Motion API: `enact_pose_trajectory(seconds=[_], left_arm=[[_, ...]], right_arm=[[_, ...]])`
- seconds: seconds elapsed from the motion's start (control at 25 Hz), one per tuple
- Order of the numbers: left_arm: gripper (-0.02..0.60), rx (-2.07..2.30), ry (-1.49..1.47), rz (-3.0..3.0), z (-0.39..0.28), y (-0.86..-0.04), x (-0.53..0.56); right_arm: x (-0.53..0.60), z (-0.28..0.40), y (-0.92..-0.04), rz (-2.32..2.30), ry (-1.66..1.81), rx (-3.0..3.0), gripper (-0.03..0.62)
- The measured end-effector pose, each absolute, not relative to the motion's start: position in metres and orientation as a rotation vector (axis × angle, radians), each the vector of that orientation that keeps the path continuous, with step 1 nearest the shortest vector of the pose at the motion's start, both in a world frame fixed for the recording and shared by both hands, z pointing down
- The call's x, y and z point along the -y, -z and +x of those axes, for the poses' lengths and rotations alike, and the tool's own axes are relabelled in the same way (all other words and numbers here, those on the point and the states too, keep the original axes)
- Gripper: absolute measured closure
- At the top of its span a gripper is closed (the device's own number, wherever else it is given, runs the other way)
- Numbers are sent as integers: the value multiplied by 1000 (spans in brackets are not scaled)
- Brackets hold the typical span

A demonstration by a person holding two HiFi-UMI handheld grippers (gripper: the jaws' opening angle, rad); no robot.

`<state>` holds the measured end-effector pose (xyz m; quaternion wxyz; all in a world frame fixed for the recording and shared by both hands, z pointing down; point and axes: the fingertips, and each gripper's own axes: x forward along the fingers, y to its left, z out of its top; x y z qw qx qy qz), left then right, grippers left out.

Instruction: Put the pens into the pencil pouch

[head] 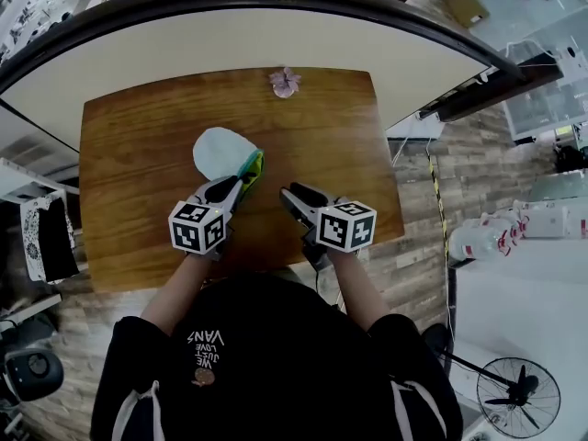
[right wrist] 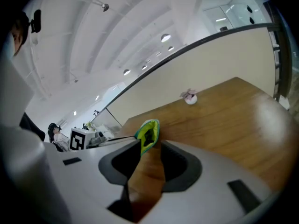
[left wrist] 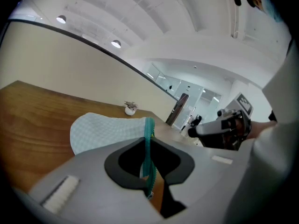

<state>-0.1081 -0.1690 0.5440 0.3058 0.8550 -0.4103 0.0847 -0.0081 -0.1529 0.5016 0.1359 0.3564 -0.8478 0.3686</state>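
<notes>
Left hand-held gripper [head: 241,184]: nearly closed, pinching the zipper edge of the pouch. In the left gripper view the teal zipper tape runs straight down between the jaws. The grip looks meant to lift that edge and steady it, so the mouth gapes toward the other hand.

Right hand-held gripper [head: 287,191]: jaws stand wide apart with only bare wood between them, so it carries nothing. It sits just to the right of the pouch mouth without touching it, and it points at the opening.

Pale mint checked fabric pencil pouch with teal zipper and lime-green lining [head: 220,152]: it lies near the middle of the bench. Its rounded closed end points away from the person, and its open end is at the left gripper's tips. That leaves the shortest path into the pouch for the free hand.

Pouch mouth: the right gripper view looks into it. The lime lining is spread open and the inside is dark, so what it contains cannot be told.

Pens: none shows on the wood or in either gripper. They may already be inside the pouch or out of view, and the views do not say which.

Brown wooden bench [head: 129,173]: bare around the pouch, which leaves both hands room to work.

Small pinkish-white ornament [head: 285,82]: it stands at the far edge, well apart from the pouch and out of the way.

Stage, as a judgement: loading is done or between pens, with zipping likely next if the pouch is full.
</notes>
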Motion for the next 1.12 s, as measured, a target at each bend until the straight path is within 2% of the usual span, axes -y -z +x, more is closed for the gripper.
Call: enact_pose_trajectory(seconds=[0.36, 0.8, 0.96, 1.12], left_arm=[[537, 1054, -576, 2328, -125, -587, 165], [532, 977, -724, 2380, -144, -612, 158], [466, 1022, -688, 2367, -153, -608, 158], [448, 1098, -645, 2348, -164, -598, 148]], right_arm=[[102, 7, -520, 1198, -1155, 2358, 494], [48, 13, -507, 1509, -1182, 2295, 494], [36, 10, -505, 1510, -1176, 2283, 494], [39, 8, -502, 1455, -1155, 2324, 494]])
